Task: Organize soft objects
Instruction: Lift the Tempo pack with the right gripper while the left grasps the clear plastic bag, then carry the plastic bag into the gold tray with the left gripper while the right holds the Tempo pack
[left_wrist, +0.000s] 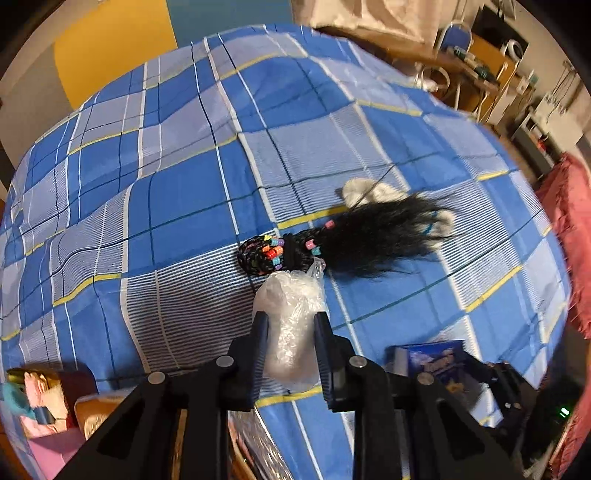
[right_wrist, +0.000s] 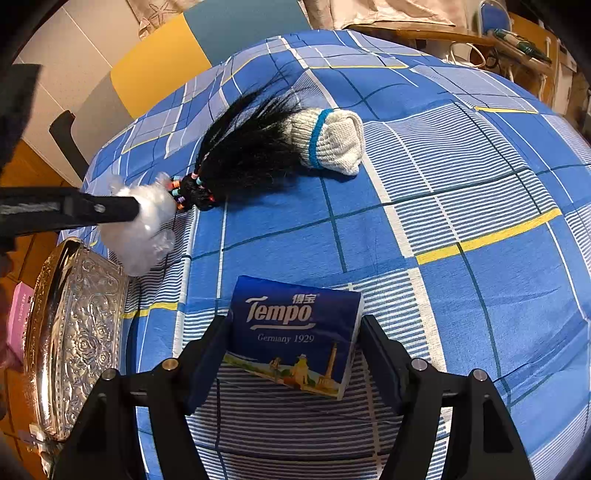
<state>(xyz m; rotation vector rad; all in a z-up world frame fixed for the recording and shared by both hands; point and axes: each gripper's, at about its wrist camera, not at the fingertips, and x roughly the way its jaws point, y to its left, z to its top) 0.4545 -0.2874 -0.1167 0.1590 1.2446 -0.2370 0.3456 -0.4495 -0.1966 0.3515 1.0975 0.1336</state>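
Left gripper (left_wrist: 291, 347) clamps plastic bundle (left_wrist: 291, 314) near tray (right_wrist: 79, 332); right gripper (right_wrist: 295, 332) wide around tissue pack (right_wrist: 295, 332).

Both grippers are matte black plastic — the left gripper (left_wrist: 290, 332) and the right gripper (right_wrist: 293, 336) share flat, dark-blue-tinged finger pads, angular triangular linkage arms and round silver pivot pins. At lower right of the left view, a green light glows — possibly an indicator.
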